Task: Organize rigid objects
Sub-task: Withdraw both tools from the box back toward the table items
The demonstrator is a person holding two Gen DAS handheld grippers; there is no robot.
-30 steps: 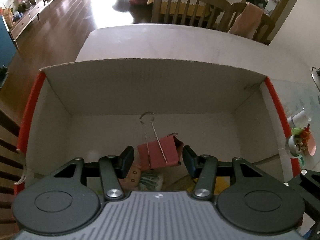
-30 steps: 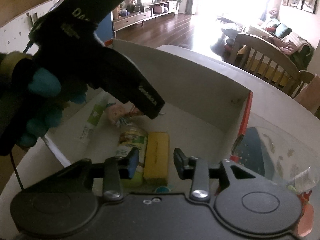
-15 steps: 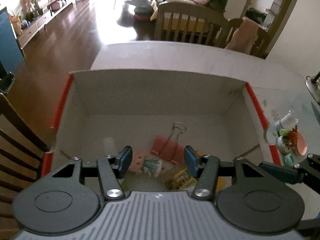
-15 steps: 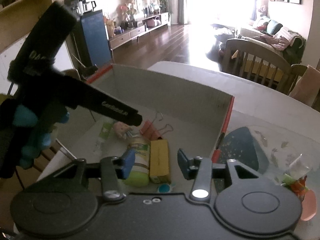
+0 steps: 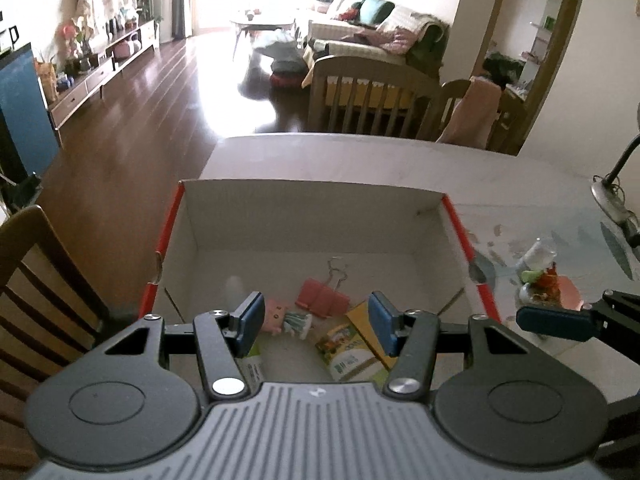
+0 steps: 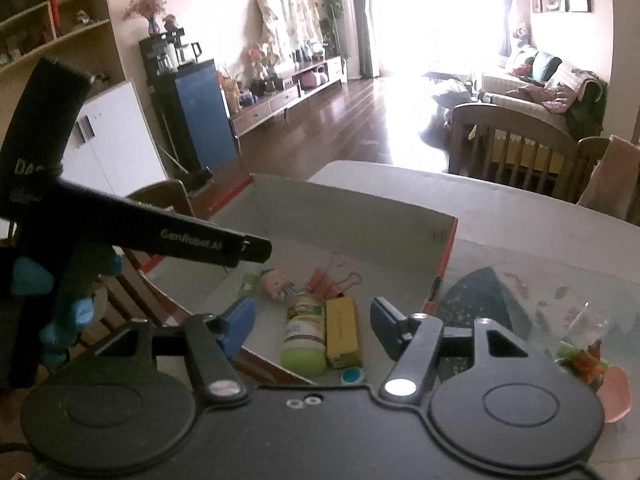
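Note:
An open cardboard box (image 5: pixel 312 216) with red edges stands on the table; it also shows in the right wrist view (image 6: pixel 360 216). On its floor lie a pink binder clip (image 5: pixel 322 300), a small doll (image 5: pixel 286 318), a green-lidded bottle (image 5: pixel 352 358) and a yellow box (image 6: pixel 342 330). The clip (image 6: pixel 326 284), doll (image 6: pixel 276 284) and bottle (image 6: pixel 304 330) show in the right wrist view too. My left gripper (image 5: pixel 316 324) is open and empty, raised above the box's near side. My right gripper (image 6: pixel 310 322) is open and empty above the box's near right corner.
A wooden chair (image 5: pixel 36 280) stands left of the box. On a glass mat at the right sit a small ornament and cup (image 5: pixel 544 284) and a lamp base (image 5: pixel 612 204). More chairs (image 5: pixel 368 96) stand behind the table.
My left gripper opened and let the pink binder clip drop into the box, then rose and drew back. My right gripper also rose and opened wider.

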